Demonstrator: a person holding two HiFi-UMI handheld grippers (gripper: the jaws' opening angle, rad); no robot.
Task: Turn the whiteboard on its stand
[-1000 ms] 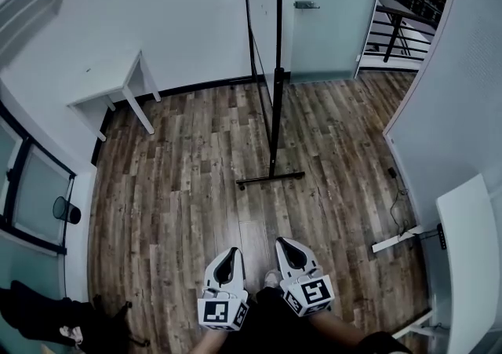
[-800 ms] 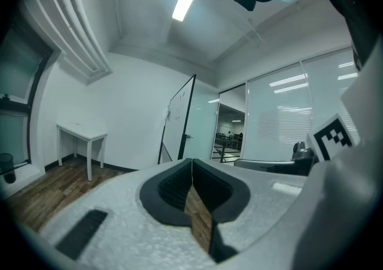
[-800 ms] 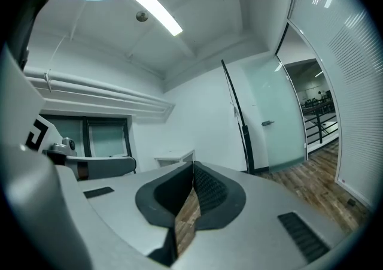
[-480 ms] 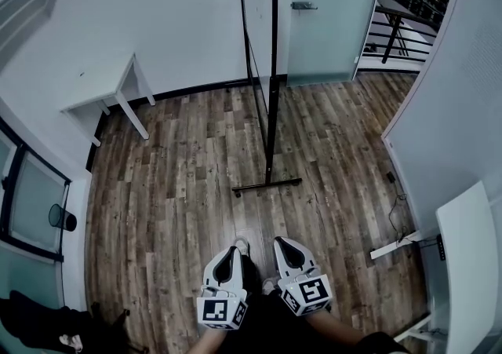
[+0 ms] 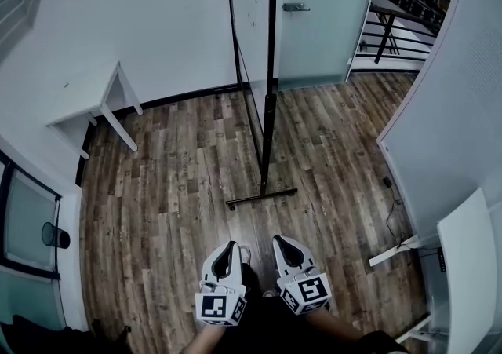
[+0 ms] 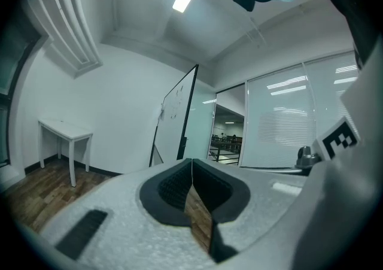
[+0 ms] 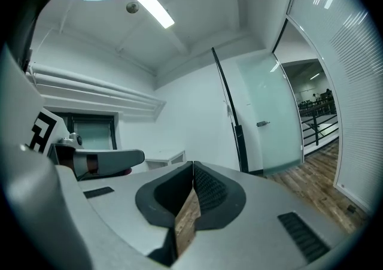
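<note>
The whiteboard (image 5: pixel 249 7) stands edge-on ahead of me on a black stand (image 5: pixel 267 133) with a foot bar (image 5: pixel 261 198) on the wood floor. The left gripper view shows the whiteboard (image 6: pixel 176 116) as a white panel in a black frame, and the right gripper view shows its black stand (image 7: pixel 233 125) as a post. My left gripper (image 5: pixel 229 246) and right gripper (image 5: pixel 278 241) hang side by side near my body, well short of the foot bar. Both are shut with nothing between the jaws.
A small white table (image 5: pixel 86 97) stands at the left wall. A glass door (image 5: pixel 321 7) is behind the whiteboard, with an opening to its right. A white desk (image 5: pixel 471 258) and a cable (image 5: pixel 392 211) lie at the right. A black bin (image 5: pixel 52 235) sits at far left.
The view has moved forward: the whiteboard stand and its foot bar have come closer. Both grippers stay shut and level beside each other.
</note>
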